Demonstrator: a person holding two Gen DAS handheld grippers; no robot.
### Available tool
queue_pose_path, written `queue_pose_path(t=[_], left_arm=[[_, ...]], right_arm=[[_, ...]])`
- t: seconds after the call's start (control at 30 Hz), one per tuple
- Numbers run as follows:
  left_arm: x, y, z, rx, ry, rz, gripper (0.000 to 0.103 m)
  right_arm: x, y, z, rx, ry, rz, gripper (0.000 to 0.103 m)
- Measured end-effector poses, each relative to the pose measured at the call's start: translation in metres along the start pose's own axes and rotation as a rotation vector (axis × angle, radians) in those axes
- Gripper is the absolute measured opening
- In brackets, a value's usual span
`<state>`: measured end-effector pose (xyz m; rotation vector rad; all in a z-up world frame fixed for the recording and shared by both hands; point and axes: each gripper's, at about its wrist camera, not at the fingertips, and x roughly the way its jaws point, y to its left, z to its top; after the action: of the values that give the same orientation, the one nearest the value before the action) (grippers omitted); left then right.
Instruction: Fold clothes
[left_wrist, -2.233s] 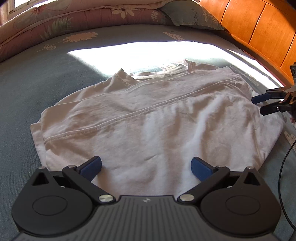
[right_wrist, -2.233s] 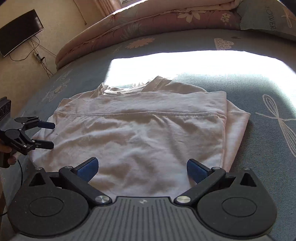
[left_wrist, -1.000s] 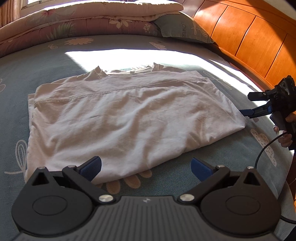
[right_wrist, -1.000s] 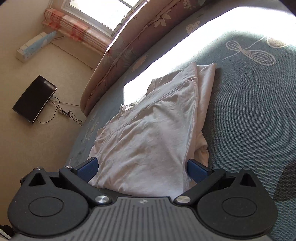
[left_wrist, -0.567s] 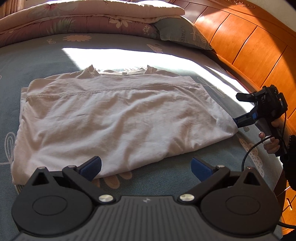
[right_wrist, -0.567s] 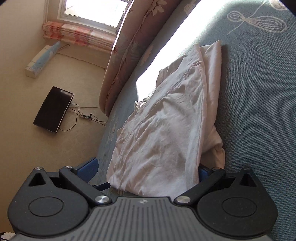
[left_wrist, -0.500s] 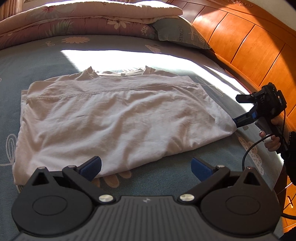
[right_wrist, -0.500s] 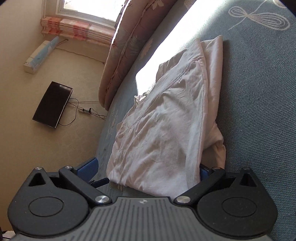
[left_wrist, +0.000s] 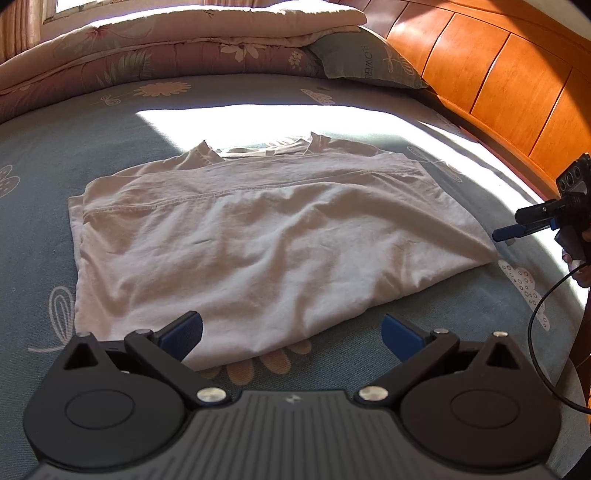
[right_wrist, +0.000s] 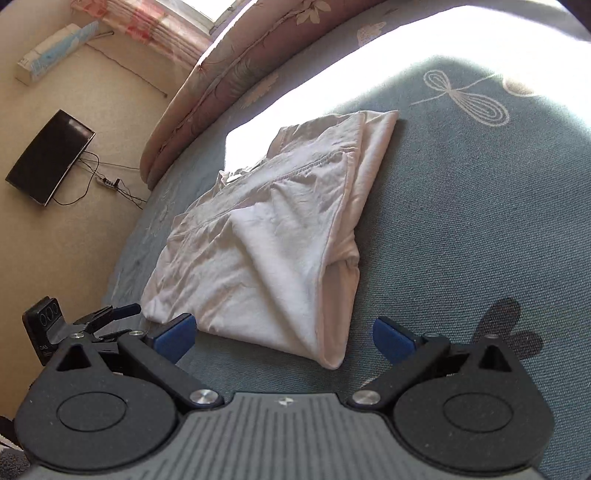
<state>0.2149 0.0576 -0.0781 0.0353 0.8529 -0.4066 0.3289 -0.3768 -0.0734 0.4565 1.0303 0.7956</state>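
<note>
A white garment (left_wrist: 258, 236), folded over on itself, lies flat on the blue-grey bedspread (left_wrist: 424, 325). My left gripper (left_wrist: 291, 334) is open just above the garment's near edge, and the cloth's hem reaches in between its fingers. My right gripper (right_wrist: 284, 336) is open too and faces one end of the garment (right_wrist: 266, 258); a folded corner lies slightly ahead of its pads, untouched. In the left wrist view the right gripper (left_wrist: 508, 224) hovers off the garment's right corner, held by a hand. The left gripper (right_wrist: 122, 321) shows at the left of the right wrist view.
A folded flowered quilt (left_wrist: 184, 48) and a pillow (left_wrist: 365, 62) lie at the far side of the bed. A wooden headboard (left_wrist: 517, 85) runs along the right. A black cable (left_wrist: 546, 332) hangs from the right gripper. Beyond the bed edge stands a dark screen (right_wrist: 48, 162).
The right gripper has drawn back from the garment's end; the corner that lay deep between its fingers now rests ahead of them. The left gripper has shifted slightly towards the near edge.
</note>
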Motion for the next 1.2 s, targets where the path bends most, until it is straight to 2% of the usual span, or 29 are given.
queue_pose_path(t=[0.03,0.1,0.2,0.37,0.43,0.47,0.57,0.63,0.77,0.9,0.93,1.03,1.1,1.13,1.2], left_arm=[[0.002,-0.001,0.003,0.017,0.000,-0.003,0.102],[0.006,-0.002,0.008,0.052,0.001,-0.009,0.102],[0.024,-0.021,0.019,0.142,-0.004,-0.107,0.102],[0.053,-0.045,0.022,0.240,0.005,-0.276,0.102],[0.065,-0.045,0.015,0.236,0.077,-0.302,0.102],[0.064,-0.044,0.010,0.254,0.095,-0.304,0.102],[0.053,-0.043,-0.002,0.321,0.123,-0.300,0.102],[0.041,-0.040,-0.001,0.323,0.125,-0.306,0.102],[0.029,-0.031,0.009,0.318,0.077,-0.286,0.102],[0.032,-0.017,0.002,0.269,0.089,-0.242,0.102],[0.033,-0.013,0.000,0.256,0.093,-0.231,0.102],[0.035,-0.002,-0.006,0.217,0.104,-0.198,0.102],[0.037,0.005,-0.010,0.191,0.112,-0.175,0.102],[0.031,0.008,-0.017,0.182,0.100,-0.176,0.102],[0.020,0.012,-0.024,0.169,0.094,-0.184,0.102]], right_arm=[[-0.003,0.014,0.002,-0.059,-0.039,-0.026,0.103],[0.004,0.038,0.008,-0.150,-0.067,-0.019,0.103],[0.031,0.063,0.024,-0.255,-0.065,-0.031,0.103],[0.082,0.056,0.057,-0.224,-0.019,-0.026,0.103],[0.093,0.036,0.065,-0.183,-0.008,-0.093,0.103],[0.098,0.026,0.068,-0.163,-0.003,-0.125,0.099],[0.085,0.014,0.070,-0.126,-0.029,-0.087,0.094],[0.075,0.035,0.061,-0.242,-0.058,-0.232,0.098],[0.067,0.079,0.034,-0.401,-0.060,-0.176,0.098],[0.084,0.118,0.006,-0.544,0.019,-0.042,0.098],[0.090,0.121,0.002,-0.564,0.034,-0.037,0.099],[0.121,0.121,-0.009,-0.563,0.097,-0.088,0.099],[0.128,0.111,-0.018,-0.481,0.114,-0.114,0.102],[0.122,0.109,-0.026,-0.442,0.091,-0.101,0.103],[0.112,0.112,-0.043,-0.432,0.098,-0.111,0.103]])
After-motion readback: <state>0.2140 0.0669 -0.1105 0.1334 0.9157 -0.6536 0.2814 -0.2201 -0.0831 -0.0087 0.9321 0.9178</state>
